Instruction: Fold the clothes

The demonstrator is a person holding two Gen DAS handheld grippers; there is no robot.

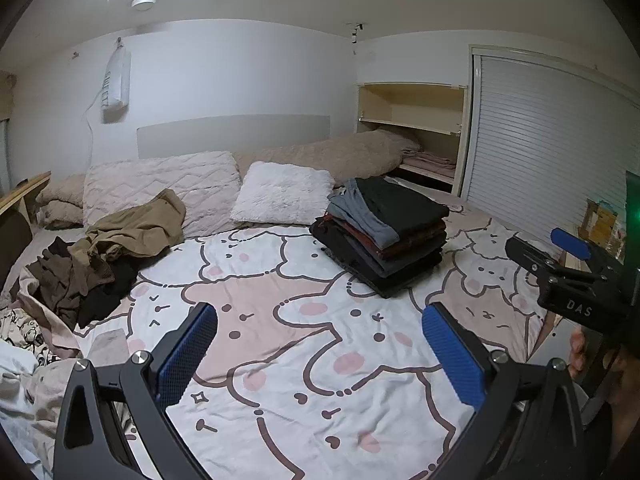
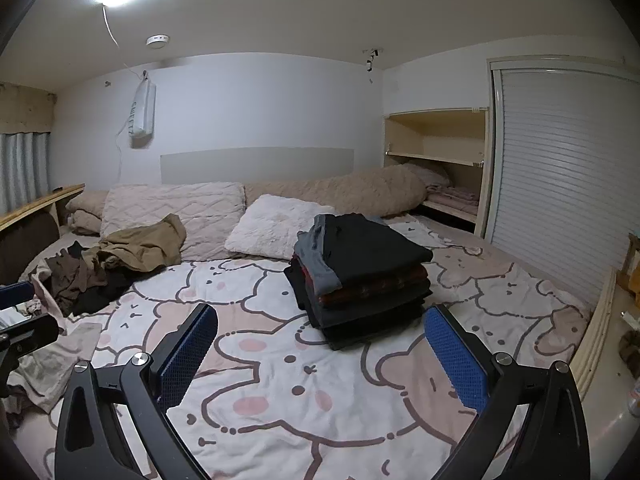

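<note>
Between my left fingers [image 1: 320, 356] and my right fingers [image 2: 320, 356], both spread wide and holding nothing, lies only the bedsheet [image 1: 280, 280]. Beyond them a folded stack [image 2: 360, 276] sits near the white pillow [image 2: 272, 228]. Far left, the loose pile of clothes [image 1: 100, 264] waits, the tan garment [image 1: 140, 228] on top. It looks soft, light and floppy; I would pinch it at a hem or shoulder edge.
</note>
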